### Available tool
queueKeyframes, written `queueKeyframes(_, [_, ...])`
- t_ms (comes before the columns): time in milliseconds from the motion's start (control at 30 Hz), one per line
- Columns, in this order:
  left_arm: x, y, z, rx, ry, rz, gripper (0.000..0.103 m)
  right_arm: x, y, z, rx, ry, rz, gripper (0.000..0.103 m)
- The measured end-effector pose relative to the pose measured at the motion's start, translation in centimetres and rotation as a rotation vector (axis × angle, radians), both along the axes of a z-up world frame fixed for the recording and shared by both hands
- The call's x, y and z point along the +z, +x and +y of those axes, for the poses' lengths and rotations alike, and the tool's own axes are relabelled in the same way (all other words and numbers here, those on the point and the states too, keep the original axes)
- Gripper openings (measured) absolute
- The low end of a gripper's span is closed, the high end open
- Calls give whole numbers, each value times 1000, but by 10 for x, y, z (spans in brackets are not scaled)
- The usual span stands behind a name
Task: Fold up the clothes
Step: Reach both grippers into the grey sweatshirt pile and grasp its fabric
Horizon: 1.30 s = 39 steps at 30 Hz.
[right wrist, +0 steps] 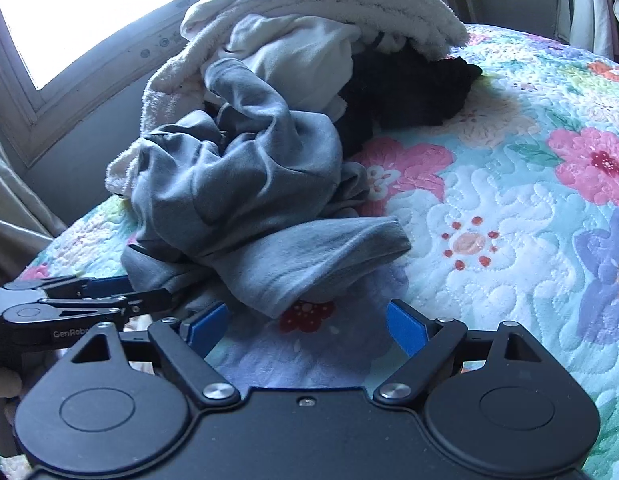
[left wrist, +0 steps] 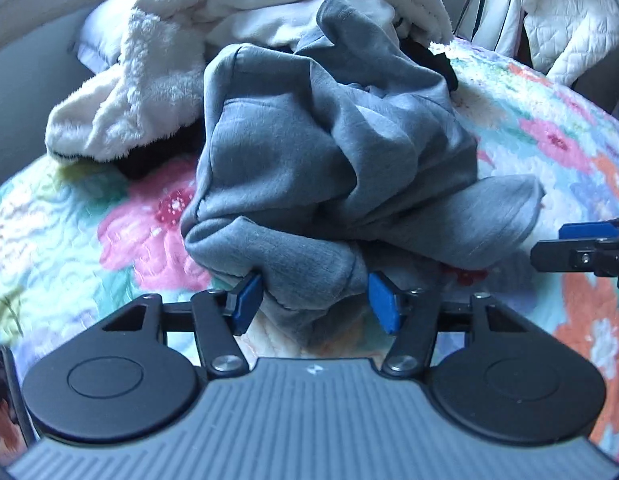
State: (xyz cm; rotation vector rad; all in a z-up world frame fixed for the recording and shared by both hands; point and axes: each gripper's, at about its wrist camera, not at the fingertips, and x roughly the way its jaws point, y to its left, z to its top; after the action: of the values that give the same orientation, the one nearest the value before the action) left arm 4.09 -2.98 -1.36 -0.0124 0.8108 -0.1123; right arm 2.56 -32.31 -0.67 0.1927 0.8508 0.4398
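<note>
A crumpled grey garment (left wrist: 329, 152) lies on the flowered quilt (left wrist: 141, 232), leaning against a pile of laundry. My left gripper (left wrist: 315, 300) has its blue pads on either side of the garment's nearest fold; the left pad touches the cloth and a thin gap shows at the right pad. In the right wrist view the same grey garment (right wrist: 237, 184) spreads a flat flap toward my right gripper (right wrist: 307, 330). That gripper stands open just short of the flap, with only quilt between its pads. The left gripper (right wrist: 89, 300) shows at the left edge there.
Behind the grey garment are a white fleece blanket (left wrist: 149, 92), white cloth and a black garment (right wrist: 409, 88). A window (right wrist: 89, 12) and wall run along the bed's far side. A white quilted jacket (left wrist: 569, 20) hangs at the back right. Bare quilt (right wrist: 509, 208) stretches to the right.
</note>
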Motion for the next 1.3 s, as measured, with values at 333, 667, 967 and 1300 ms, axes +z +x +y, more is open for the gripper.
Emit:
queueKeyframes(333, [11,13,24,29,-160,-62,71,-6,14,-12,-49,-16,-13,91])
queueKeyframes(667, [30,21,50,62,-343,-105,95,-17,42,-20,-22,198,76,96])
queueKeyframes(967, [-12,63,51,152,-179,-95,101,-48,78,-9,-98,273,129,98])
queueKeyframes(1300, [-38,91,55,231,-260,16,103,-50,114,19,-89,253,109,103])
